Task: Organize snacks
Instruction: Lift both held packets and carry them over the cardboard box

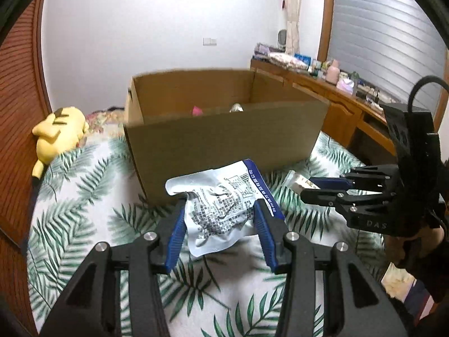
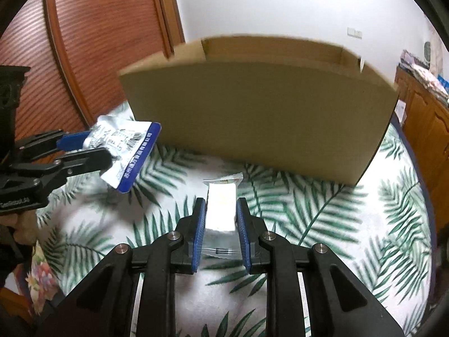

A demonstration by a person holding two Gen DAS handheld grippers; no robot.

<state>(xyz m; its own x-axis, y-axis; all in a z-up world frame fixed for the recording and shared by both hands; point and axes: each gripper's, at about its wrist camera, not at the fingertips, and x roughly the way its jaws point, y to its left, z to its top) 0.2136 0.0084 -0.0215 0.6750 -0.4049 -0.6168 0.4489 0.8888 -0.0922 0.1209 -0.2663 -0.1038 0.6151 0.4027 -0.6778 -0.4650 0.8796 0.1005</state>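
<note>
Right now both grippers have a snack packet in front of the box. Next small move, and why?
Probably raise both over the brown cardboard box rim. The left gripper clamps a crumpled silver-and-blue foil pouch and the right gripper a small white clear-wrapped snack bar; both sit below the near wall's top edge, so going straight forward would hit the wall.

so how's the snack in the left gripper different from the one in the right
The silver pouch in the left gripper is wide, crumpled foil with dense printed text and a blue edge strip; the white bar packet in the right gripper is slim, flat and nearly plain, with clear sealed ends. The pouch bulges beyond the fingers; the packet fits between them. Both are held above the leaf-print bedspread, short of the cardboard box.
</note>
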